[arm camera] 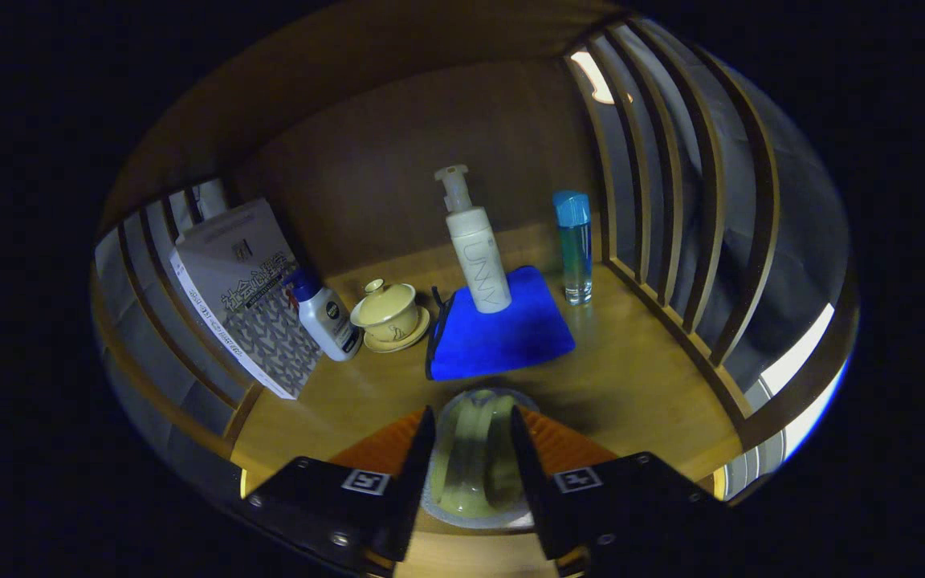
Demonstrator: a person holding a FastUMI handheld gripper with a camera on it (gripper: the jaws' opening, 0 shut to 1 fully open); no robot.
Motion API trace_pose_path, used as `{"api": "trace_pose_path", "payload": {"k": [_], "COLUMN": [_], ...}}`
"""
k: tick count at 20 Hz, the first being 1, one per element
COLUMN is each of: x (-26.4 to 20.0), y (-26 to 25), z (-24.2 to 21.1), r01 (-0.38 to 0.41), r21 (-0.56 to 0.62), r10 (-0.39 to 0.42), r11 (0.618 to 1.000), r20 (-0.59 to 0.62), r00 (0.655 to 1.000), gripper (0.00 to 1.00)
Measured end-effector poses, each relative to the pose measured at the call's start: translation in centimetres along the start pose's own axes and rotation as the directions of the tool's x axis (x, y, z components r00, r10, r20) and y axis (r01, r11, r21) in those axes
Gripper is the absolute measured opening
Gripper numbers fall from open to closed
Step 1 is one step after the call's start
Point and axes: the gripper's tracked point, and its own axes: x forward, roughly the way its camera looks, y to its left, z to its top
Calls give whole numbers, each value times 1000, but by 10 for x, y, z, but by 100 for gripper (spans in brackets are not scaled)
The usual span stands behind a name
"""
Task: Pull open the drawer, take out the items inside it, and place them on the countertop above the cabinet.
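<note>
My gripper (472, 416) hangs low over the wooden countertop (631, 377), and its two black fingers (418, 453) press on the sides of a pale yellow-green item in a clear oval pack (472, 461). The pack sits between the fingers and reaches a little ahead of their tips. Just beyond it lies a blue cloth (503, 333) with a white pump bottle (478, 257) standing upright on it. The drawer is out of sight.
A book (250, 297) leans against the slatted left rail. Beside it stand a small white bottle with a blue cap (326, 317) and a yellow lidded cup on a saucer (389, 315). A tall blue bottle (575, 245) stands by the slatted right rail (671, 241). Bare wood lies right of the cloth.
</note>
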Motion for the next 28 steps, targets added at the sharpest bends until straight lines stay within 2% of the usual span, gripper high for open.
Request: {"api": "trace_pose_path", "payload": {"k": [4, 8, 13, 18, 25, 28], "x": [-29, -75, -131, -172, -220, -242], "y": [-5, -2, 12, 22, 43, 50], "z": [-5, -17, -51, -93, -144, -161], "r01": [38, 49, 22, 9, -35, -79], "r21": [-76, -107, -145, -171, -245, -237], "r10": [-29, -22, 26, 55, 135, 173], "r11": [996, 993, 989, 985, 969, 968], "r20": [112, 240, 323, 367, 404, 411], "r00": [993, 970, 946, 929, 905, 895], "gripper": [95, 95, 95, 96, 95, 95]}}
